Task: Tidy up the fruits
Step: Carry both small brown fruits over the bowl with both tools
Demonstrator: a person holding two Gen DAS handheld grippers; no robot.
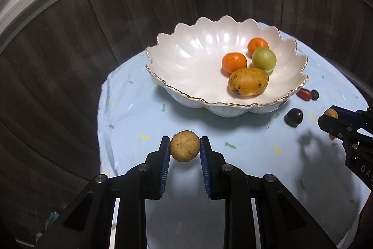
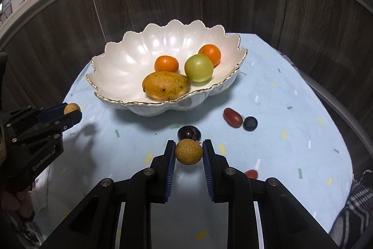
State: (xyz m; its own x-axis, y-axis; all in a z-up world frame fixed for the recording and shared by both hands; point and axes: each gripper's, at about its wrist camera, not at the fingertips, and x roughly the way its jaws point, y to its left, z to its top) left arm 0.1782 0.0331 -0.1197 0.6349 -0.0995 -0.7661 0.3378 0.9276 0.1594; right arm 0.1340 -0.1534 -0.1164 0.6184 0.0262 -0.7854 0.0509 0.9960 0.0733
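A white scalloped bowl (image 1: 186, 57) (image 2: 130, 62) on the blue cloth holds a mango (image 1: 248, 81) (image 2: 166, 84), two oranges (image 1: 233, 61) (image 2: 166, 63) and a green fruit (image 1: 264, 59) (image 2: 198, 68). My left gripper (image 1: 185, 146) (image 2: 70, 110) is shut on a small tan round fruit (image 1: 185, 146), in front of the bowl. My right gripper (image 2: 188, 152) (image 1: 329, 114) is shut on another tan round fruit (image 2: 188, 152), right of the bowl. A dark plum (image 2: 189, 132) (image 1: 294, 116), a red oblong fruit (image 2: 232, 117) and a blueberry (image 2: 250, 123) lie on the cloth.
Another small red fruit (image 2: 251, 173) lies beside my right gripper's finger. The light blue cloth (image 1: 130, 109) covers a round table set against dark wood panels (image 1: 93, 27). A plaid fabric (image 2: 359, 197) shows at the lower right.
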